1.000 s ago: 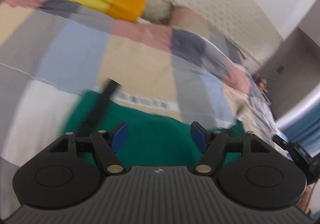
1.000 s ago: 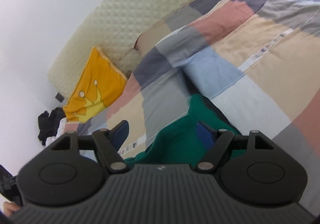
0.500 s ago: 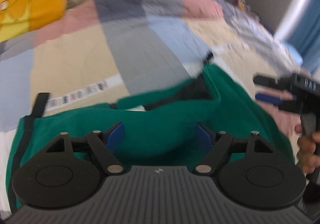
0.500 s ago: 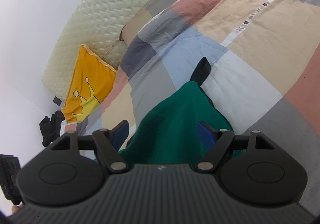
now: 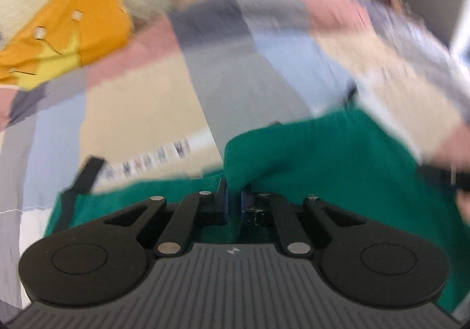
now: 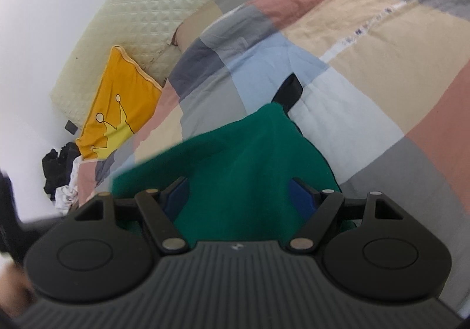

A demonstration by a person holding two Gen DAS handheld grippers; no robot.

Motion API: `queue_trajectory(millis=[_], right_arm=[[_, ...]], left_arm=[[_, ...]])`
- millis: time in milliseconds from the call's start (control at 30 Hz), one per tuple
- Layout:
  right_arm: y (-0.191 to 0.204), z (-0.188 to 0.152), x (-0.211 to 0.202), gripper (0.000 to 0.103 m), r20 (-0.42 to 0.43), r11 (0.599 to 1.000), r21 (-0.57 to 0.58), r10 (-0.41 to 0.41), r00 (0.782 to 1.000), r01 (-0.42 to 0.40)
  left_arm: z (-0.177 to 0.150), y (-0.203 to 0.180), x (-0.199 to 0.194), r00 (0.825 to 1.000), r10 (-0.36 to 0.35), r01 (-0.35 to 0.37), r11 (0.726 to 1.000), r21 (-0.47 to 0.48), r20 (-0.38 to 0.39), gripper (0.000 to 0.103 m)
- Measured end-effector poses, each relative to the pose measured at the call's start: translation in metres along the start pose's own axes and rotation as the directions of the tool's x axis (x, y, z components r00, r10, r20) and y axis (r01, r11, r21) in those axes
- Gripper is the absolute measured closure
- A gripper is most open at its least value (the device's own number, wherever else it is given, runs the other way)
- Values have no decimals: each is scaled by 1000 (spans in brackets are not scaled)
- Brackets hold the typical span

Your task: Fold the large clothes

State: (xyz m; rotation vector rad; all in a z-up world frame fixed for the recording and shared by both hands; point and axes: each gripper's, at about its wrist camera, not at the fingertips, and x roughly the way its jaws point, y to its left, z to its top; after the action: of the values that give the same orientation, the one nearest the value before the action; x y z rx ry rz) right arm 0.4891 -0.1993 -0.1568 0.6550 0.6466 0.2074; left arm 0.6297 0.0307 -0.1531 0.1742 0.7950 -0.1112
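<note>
A green garment (image 5: 323,158) with black trim (image 5: 88,173) lies rumpled on the patchwork quilt (image 5: 147,111). My left gripper (image 5: 233,201) is shut on a raised fold of the green cloth, which bunches up just past the fingertips. The left wrist view is blurred by motion. In the right wrist view the same green garment (image 6: 235,167) runs forward between the fingers of my right gripper (image 6: 239,197), which stands wide open, its blue pads apart from each other. A black strap end (image 6: 289,91) sticks out beyond the garment's far tip.
A yellow crown-print pillow (image 6: 117,100) leans on the quilted cream headboard (image 6: 164,6). Dark and white clothes (image 6: 58,170) are piled beside the bed at left. The checked quilt (image 6: 367,65) spreads to the right. A blurred hand (image 5: 461,205) shows at the right edge.
My left gripper swung over the green garment and its jaws went from wide open to shut on a fold. The right gripper sank slightly toward the cloth and stayed open.
</note>
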Motion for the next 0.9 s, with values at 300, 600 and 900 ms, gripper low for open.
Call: queue_trajectory(millis=[300, 600, 900], right_arm=[[-8, -12, 17, 27, -59, 998, -49, -45, 997, 42], [-9, -21, 41, 26, -109, 992, -106, -84, 991, 73], [0, -23, 24, 26, -65, 988, -131, -90, 994, 81]], left_arm=[[19, -3, 62, 995, 85, -88, 995, -54, -55, 95], [13, 12, 91, 993, 12, -30, 987, -158, -116, 61], [0, 12, 14, 998, -54, 55, 980, -192, 9, 40]])
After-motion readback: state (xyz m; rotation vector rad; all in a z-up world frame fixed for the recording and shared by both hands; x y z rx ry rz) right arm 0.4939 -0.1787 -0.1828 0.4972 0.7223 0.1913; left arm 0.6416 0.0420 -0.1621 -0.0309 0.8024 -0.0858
